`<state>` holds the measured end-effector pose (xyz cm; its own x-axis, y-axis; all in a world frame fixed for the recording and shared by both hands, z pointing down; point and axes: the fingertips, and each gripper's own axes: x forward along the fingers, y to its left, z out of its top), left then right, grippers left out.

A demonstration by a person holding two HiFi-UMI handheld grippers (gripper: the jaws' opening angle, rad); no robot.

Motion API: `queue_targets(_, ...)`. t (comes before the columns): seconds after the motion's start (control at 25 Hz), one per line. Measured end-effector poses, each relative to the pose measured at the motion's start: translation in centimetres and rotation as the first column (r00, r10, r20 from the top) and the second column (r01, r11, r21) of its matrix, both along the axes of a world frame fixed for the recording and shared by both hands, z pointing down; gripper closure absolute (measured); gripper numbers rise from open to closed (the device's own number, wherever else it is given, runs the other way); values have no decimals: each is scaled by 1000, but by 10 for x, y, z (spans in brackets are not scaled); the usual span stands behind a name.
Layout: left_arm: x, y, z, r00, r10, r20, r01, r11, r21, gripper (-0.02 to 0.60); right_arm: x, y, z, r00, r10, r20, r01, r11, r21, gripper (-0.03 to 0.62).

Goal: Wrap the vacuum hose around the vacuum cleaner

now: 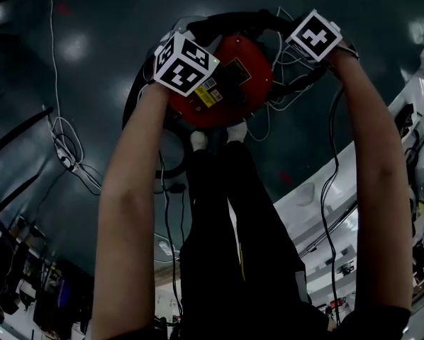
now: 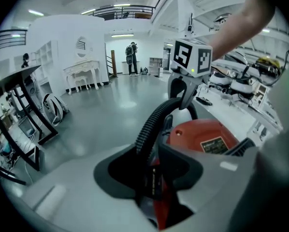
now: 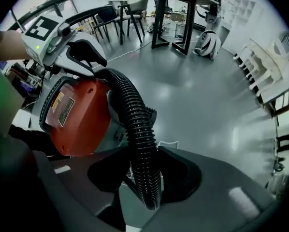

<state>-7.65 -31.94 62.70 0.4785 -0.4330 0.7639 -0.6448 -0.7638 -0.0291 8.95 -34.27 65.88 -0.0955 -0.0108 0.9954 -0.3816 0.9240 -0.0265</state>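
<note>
Left gripper (image 2: 151, 180) jaws stand a bit apart with the black vacuum hose (image 2: 151, 124) running between them. Right gripper (image 3: 147, 178) jaws squeeze that hose. Only the head view shows white shoes (image 1: 199, 139) just beside the round red vacuum cleaner (image 1: 230, 83), hose bent round its far side, on shiny grey floor (image 1: 91, 41).

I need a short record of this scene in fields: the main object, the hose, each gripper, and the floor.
Main object: red vacuum cleaner, on the dark floor at the person's feet
Hose: black ribbed hose, curving round the cleaner between both grippers
Left gripper: fingers apart, hose running between them
Right gripper: fingers closed on the hose
Also: white cables lying on the floor
</note>
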Motion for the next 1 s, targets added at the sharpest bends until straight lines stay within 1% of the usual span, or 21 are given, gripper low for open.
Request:
queue_targets(0.12,1,-1,-1,1000,9,19,-9,1000,2,431,19,9,4,994,110,-18,-111,993,-30,411)
queue_targets(0.2,5,-3,-1,1000,12,26,-12,1000,2,430,30,16,7,982,188,-16,-188,981,-47,410)
queue_targets(0.28,9,-5,-2,999,16,29,-16,1000,3,430,37,24,8,964,265,-6,-265,961,-80,408)
queue_targets(0.4,16,-7,-4,999,22,29,-22,1000,0,430,44,35,11,930,367,15,-361,921,-146,405)
queue_targets(0.48,23,-9,-6,1000,20,18,-20,1000,-7,425,44,39,9,917,398,26,-390,908,-155,404)
queue_targets(0.6,36,-12,-10,1000,23,-5,-23,1000,-19,422,43,44,8,903,427,52,-417,898,-144,404)
queue_targets(0.68,44,-12,-11,999,48,5,-48,999,-20,422,44,46,5,900,431,73,-421,899,-118,405)
queue_targets(0.76,49,-12,-9,997,72,27,-72,997,-24,422,50,46,2,904,420,74,-415,907,-76,406)
queue_targets(0.84,51,-13,-11,996,81,36,-80,996,-27,422,59,47,1,899,431,73,-428,902,-61,406)
queue_targets(0.92,54,-11,-13,995,91,36,-90,996,-23,420,73,51,0,889,455,62,-450,890,-81,405)
queue_targets(1.0,59,-6,-15,992,114,48,-113,993,-20,419,87,61,0,875,481,49,-473,873,-119,407)
